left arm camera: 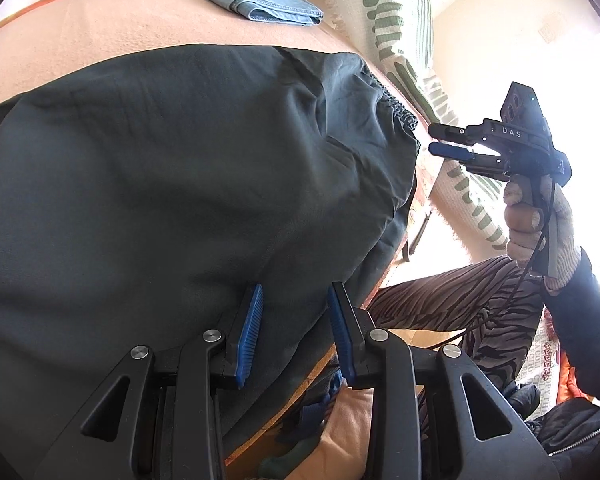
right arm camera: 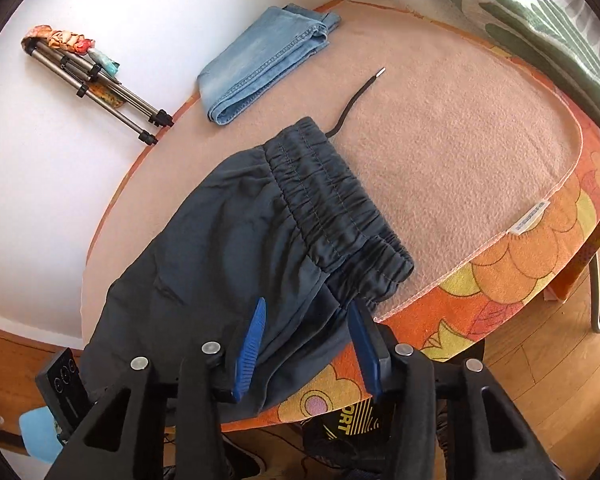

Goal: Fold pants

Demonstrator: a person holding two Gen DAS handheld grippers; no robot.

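Note:
Dark grey pants [left arm camera: 180, 180] lie spread on a peach blanket [left arm camera: 100, 32]. In the right wrist view the pants [right arm camera: 240, 248] show a gathered elastic waistband [right arm camera: 336, 208], with a black drawstring [right arm camera: 356, 100] trailing beyond it. My left gripper [left arm camera: 295, 300] hovers over the near edge of the pants, its blue pads apart and no cloth pinched between them. My right gripper [right arm camera: 308, 308] stands open just below the waistband corner, over the pants edge. From the left wrist view the right gripper [left arm camera: 434, 139] hangs off the waistband end, held by a gloved hand [left arm camera: 540, 232].
Folded blue jeans [right arm camera: 260, 64] lie at the far side of the blanket [right arm camera: 460, 140]. A tripod [right arm camera: 96, 76] leans by the white wall. A green-and-white patterned cloth [right arm camera: 540, 8] borders the far right. The surface's orange floral edge [right arm camera: 500, 272] drops to a wood floor [right arm camera: 540, 360].

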